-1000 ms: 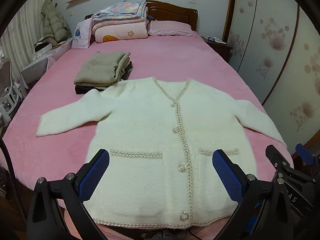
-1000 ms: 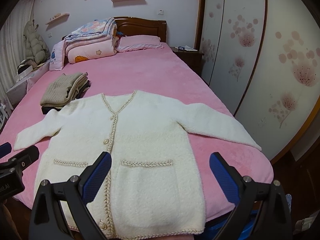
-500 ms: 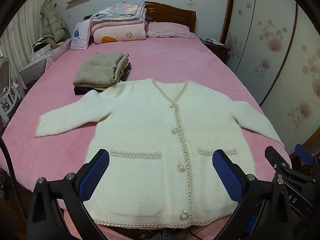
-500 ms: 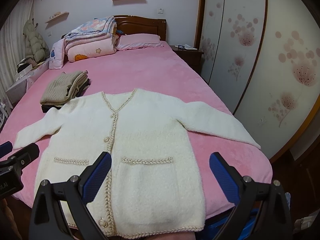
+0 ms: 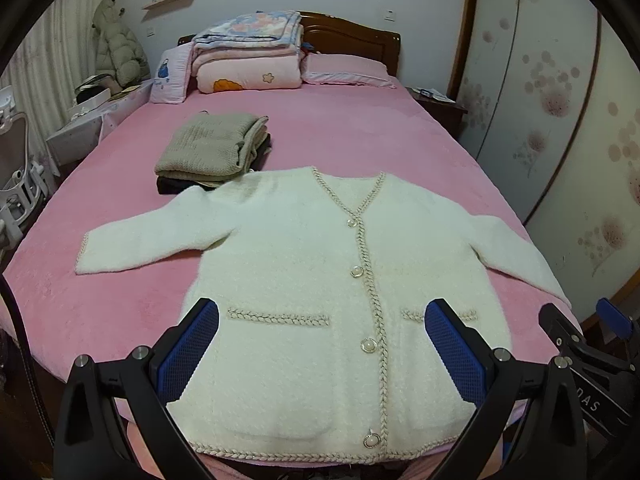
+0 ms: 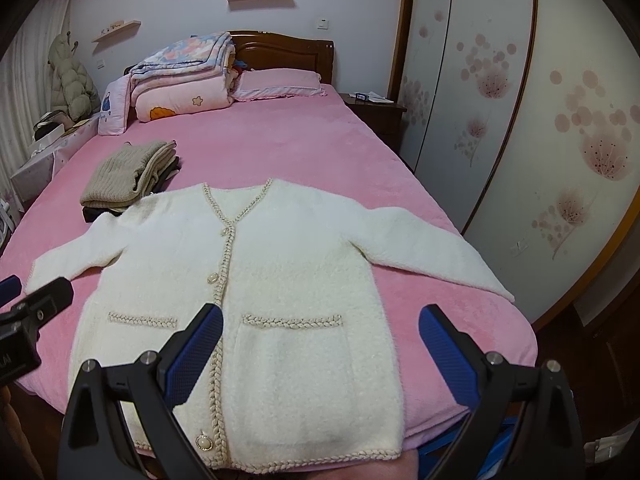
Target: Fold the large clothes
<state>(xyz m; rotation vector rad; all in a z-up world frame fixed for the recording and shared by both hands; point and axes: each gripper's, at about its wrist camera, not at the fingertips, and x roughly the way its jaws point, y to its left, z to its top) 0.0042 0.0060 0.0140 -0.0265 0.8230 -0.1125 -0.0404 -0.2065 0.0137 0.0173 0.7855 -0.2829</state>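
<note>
1. Nearest to me are my two grippers. The left gripper (image 5: 322,334) has its blue-padded fingers (image 5: 188,344) spread wide, nothing between them, hanging over the near hem. The right gripper (image 6: 320,340) is spread just as wide and equally empty.
2. Below them lies one cream cardigan (image 5: 320,280), front up and flat on the near end of the pink bed (image 5: 360,136), its hem at the near edge.
3. I count four pearl buttons (image 5: 357,271) down its closed front, all done up, along a braided trim that also edges the V-neck and the hem.
4. It has two patch pockets, each topped with a braid; the left pocket (image 5: 280,352) sits between my left fingers.
5. Both sleeves are spread outward; the left sleeve (image 5: 148,240) ends in a braided cuff, and the right sleeve (image 6: 436,248) runs toward the right edge of the bed.
6. Just beyond the left shoulder is one stack of folded clothes (image 5: 212,148), a beige knit on top of darker pieces.
7. Farthest, by the wooden headboard (image 6: 288,50), I see one pile of folded quilts (image 6: 184,76) and one pink pillow (image 6: 280,82).
</note>
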